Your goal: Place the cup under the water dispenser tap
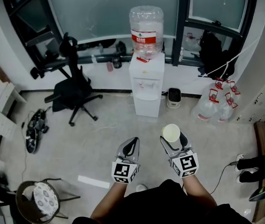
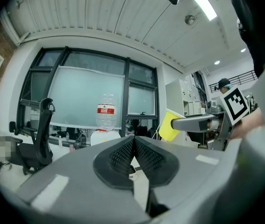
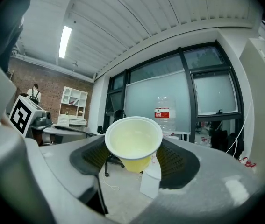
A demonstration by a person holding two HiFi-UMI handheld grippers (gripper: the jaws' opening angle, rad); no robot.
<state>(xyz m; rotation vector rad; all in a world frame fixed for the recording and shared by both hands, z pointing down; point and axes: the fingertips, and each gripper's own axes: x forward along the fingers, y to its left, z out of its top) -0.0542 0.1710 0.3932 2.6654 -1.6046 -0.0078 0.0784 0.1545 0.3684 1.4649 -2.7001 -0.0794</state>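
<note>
A yellow paper cup [image 1: 171, 133] [image 3: 133, 143] sits upright between the jaws of my right gripper [image 1: 172, 140] [image 3: 134, 158], which is shut on it; the cup looks empty. The white water dispenser [image 1: 146, 84] with a clear bottle [image 1: 146, 28] on top stands ahead by the window wall, its tap recess [image 1: 146, 85] facing me. In the right gripper view the bottle [image 3: 164, 116] shows just behind the cup. My left gripper [image 1: 131, 146] [image 2: 134, 154] hangs beside the right one, shut with nothing in it. From the left gripper view the cup [image 2: 168, 126] appears at the right.
A black office chair [image 1: 72, 93] stands left of the dispenser. Spare water bottles [image 1: 212, 104] lie at the right, a small black bin [image 1: 174, 97] beside the dispenser. A stool [image 1: 38, 199] is at the lower left; cables [image 1: 33, 129] lie on the floor.
</note>
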